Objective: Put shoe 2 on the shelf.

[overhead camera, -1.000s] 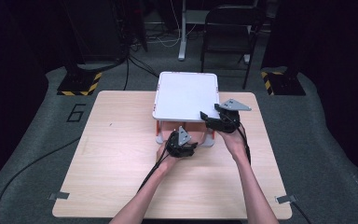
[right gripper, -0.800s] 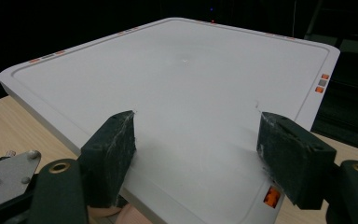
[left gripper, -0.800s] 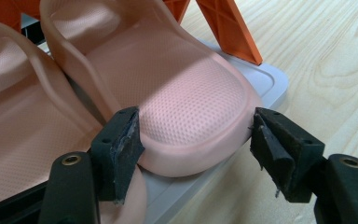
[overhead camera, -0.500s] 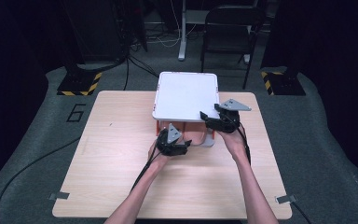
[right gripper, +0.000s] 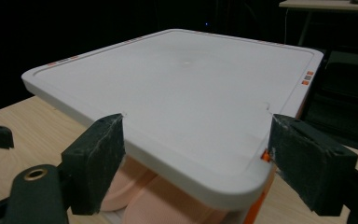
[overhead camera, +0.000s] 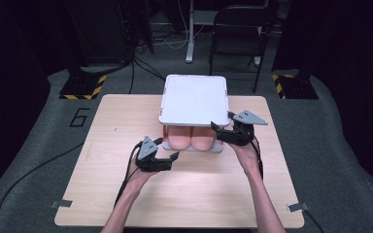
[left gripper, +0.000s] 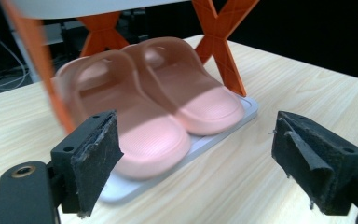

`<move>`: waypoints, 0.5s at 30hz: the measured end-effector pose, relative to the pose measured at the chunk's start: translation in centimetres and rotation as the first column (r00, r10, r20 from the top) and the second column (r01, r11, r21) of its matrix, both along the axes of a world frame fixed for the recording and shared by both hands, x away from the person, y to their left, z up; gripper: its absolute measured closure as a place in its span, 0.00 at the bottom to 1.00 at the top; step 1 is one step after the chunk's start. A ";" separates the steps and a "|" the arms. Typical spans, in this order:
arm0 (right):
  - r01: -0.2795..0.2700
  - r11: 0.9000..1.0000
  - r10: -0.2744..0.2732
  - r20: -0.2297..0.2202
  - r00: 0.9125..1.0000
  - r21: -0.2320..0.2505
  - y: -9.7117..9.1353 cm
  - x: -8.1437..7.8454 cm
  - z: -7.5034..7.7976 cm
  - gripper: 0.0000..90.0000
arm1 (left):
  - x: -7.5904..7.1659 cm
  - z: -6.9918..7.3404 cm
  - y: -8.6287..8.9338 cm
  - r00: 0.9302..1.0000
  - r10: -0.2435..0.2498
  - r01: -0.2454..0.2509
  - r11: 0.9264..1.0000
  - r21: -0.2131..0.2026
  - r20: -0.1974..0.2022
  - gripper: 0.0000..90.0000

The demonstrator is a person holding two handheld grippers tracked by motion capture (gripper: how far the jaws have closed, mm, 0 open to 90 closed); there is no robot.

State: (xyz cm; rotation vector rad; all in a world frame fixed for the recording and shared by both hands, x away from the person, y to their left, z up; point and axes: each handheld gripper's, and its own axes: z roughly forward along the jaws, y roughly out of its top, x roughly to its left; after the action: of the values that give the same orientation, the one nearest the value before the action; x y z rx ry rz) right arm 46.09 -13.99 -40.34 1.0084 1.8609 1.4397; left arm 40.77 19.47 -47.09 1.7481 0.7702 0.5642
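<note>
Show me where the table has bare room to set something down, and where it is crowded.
Bare wood runs along the table's left side, left of the left gripper, and across the near edge between the forearms. The strip right of the right gripper is narrower. The far middle is crowded: the white two-level rack stands there with pink slippers on its lower tray, both grippers open beside it.

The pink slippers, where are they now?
In the high view, the pink slippers lie side by side on the rack's lower tray, under its white top shelf.
</note>
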 end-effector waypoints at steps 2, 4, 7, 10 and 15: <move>0.010 1.000 -0.010 0.009 1.000 0.011 -0.6 -1.1 -0.2 0.18 | -0.6 -0.1 1.3 1.000 0.025 -0.025 1.000 -0.010 0.003 0.16; 0.022 0.999 -0.023 0.007 1.000 0.035 -1.3 -2.2 -0.6 0.17 | -1.1 -0.2 2.6 0.999 0.053 -0.053 0.998 -0.036 -0.001 0.16; 0.038 0.998 -0.038 0.005 0.999 0.057 -2.4 -3.8 -1.5 0.17 | -1.8 -0.7 4.7 0.995 0.095 -0.095 0.993 -0.070 -0.006 0.15; 0.066 0.996 -0.067 0.003 0.998 0.055 -3.4 -5.2 -2.6 0.17 | -2.4 -1.1 6.7 0.991 0.130 -0.132 0.988 -0.086 -0.024 0.15; 0.105 0.993 -0.105 -0.011 0.994 0.058 -5.0 -6.7 -4.2 0.17 | -2.8 -1.2 10.1 0.978 0.204 -0.207 0.975 -0.078 -0.039 0.15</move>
State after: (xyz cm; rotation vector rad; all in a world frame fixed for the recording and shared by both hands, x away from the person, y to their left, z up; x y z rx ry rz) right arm 39.37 -19.02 -44.53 1.1249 1.7532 1.4373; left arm 37.95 29.56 -48.30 1.6158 0.9902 0.6366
